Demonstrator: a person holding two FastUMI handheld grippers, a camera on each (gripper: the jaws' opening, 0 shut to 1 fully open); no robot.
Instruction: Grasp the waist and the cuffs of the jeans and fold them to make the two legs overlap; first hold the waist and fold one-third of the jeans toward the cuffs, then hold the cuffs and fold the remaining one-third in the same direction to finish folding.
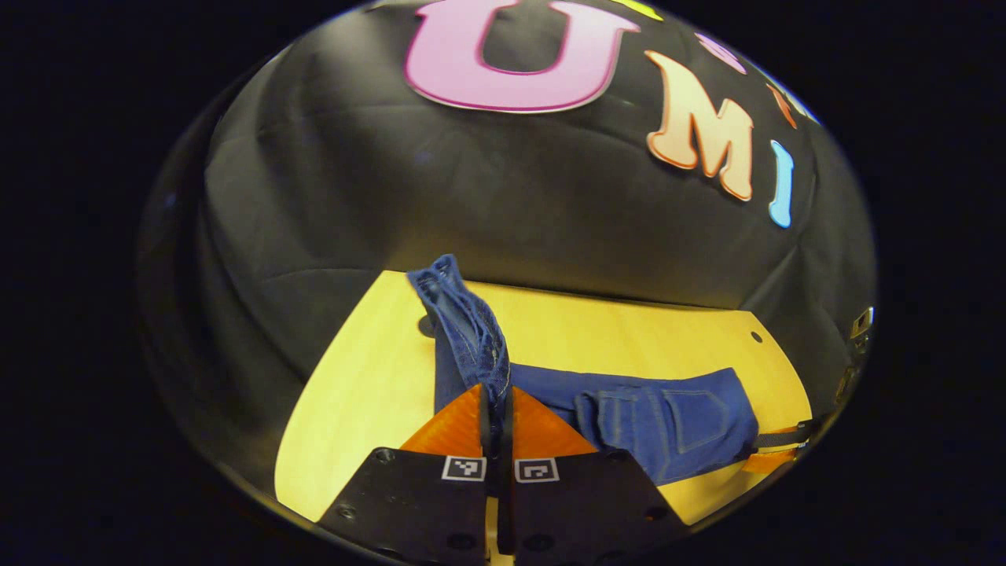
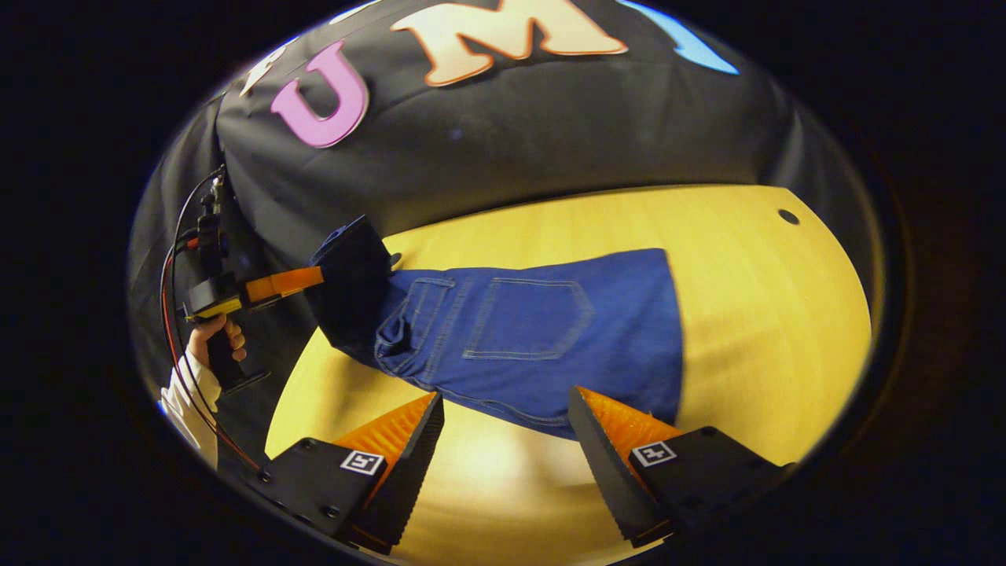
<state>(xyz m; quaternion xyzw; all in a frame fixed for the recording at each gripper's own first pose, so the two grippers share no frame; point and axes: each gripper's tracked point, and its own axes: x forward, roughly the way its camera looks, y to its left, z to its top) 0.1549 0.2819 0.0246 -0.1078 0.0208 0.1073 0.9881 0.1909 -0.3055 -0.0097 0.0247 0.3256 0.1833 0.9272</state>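
Now, the last third: cuffs lifted, fold still to lay.
Left tongs (image 1: 497, 405) clench the cuffs (image 1: 464, 314) above the counter (image 2: 754, 330); right tongs (image 2: 507, 413) hang released beside the jeans (image 2: 542, 338) (waist already folded, I judge). Next, carry the cuffs over.

Recording booth: black cloth wall (image 1: 503, 196) behind a wooden table (image 2: 747, 314).

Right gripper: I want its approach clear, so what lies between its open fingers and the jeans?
In the right gripper view, bare tabletop lies between the right gripper and the jeans; the near hem sits just beyond its fingertips.
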